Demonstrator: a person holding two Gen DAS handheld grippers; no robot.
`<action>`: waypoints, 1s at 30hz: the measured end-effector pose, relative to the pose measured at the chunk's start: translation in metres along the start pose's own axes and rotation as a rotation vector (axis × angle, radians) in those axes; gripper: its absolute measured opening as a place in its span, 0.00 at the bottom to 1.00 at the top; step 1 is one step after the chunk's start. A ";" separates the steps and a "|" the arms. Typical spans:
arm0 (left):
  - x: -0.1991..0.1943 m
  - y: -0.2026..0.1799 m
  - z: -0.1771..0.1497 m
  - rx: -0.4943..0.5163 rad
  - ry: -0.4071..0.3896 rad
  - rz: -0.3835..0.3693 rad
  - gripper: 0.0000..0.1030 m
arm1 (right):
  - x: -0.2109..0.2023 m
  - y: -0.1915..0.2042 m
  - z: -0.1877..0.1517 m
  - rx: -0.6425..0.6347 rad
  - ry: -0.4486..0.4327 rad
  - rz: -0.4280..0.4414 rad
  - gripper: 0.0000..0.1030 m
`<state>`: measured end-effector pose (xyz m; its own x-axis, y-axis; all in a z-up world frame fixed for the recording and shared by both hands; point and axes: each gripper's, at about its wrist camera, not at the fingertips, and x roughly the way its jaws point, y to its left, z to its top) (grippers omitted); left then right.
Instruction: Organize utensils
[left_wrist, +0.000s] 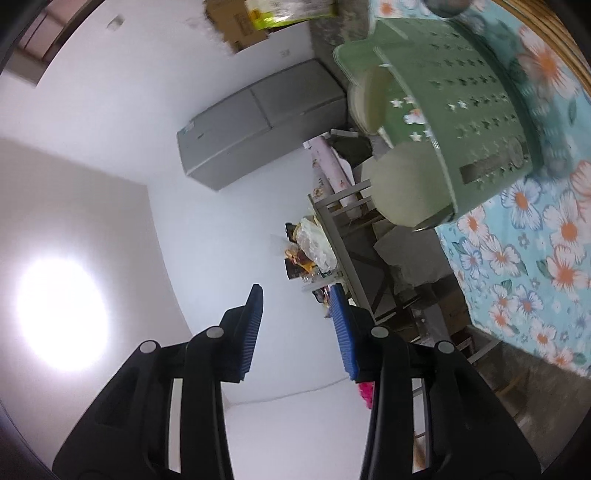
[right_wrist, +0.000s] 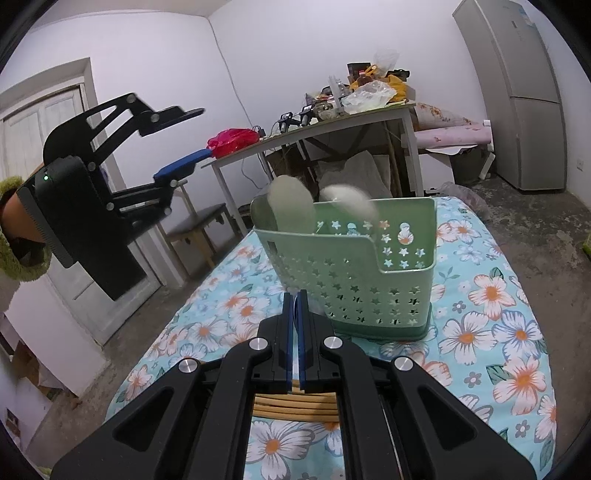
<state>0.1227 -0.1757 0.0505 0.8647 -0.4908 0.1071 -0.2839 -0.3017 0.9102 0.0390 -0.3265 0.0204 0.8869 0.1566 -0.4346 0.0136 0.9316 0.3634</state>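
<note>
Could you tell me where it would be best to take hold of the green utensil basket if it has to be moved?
Probably the green utensil basket by its top rim, from above, at the empty low-walled corner nearest the right gripper. The spoons crowd the far side, and the thin upright wall suits two fingers.

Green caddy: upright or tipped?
Upright. The green caddy stands on its base on the floral cloth, opening up, spoons sticking out.

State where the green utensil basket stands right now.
In the right wrist view the green basket stands upright on the floral cloth, just ahead and right of the shut right gripper. The open left gripper hangs apart at far left.
</note>
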 end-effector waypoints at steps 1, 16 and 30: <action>-0.001 0.003 -0.004 -0.035 0.014 -0.014 0.36 | -0.001 -0.001 0.000 0.002 -0.005 -0.002 0.02; -0.040 0.018 -0.098 -1.591 0.255 -0.681 0.56 | -0.038 -0.043 0.020 0.078 -0.084 -0.013 0.02; -0.053 -0.024 -0.110 -2.065 0.256 -0.662 0.84 | -0.090 -0.042 0.078 0.060 -0.210 0.039 0.02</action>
<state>0.1293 -0.0526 0.0666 0.6935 -0.5723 -0.4376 0.5642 0.8092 -0.1640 -0.0051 -0.4056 0.1083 0.9640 0.1140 -0.2403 -0.0005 0.9042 0.4272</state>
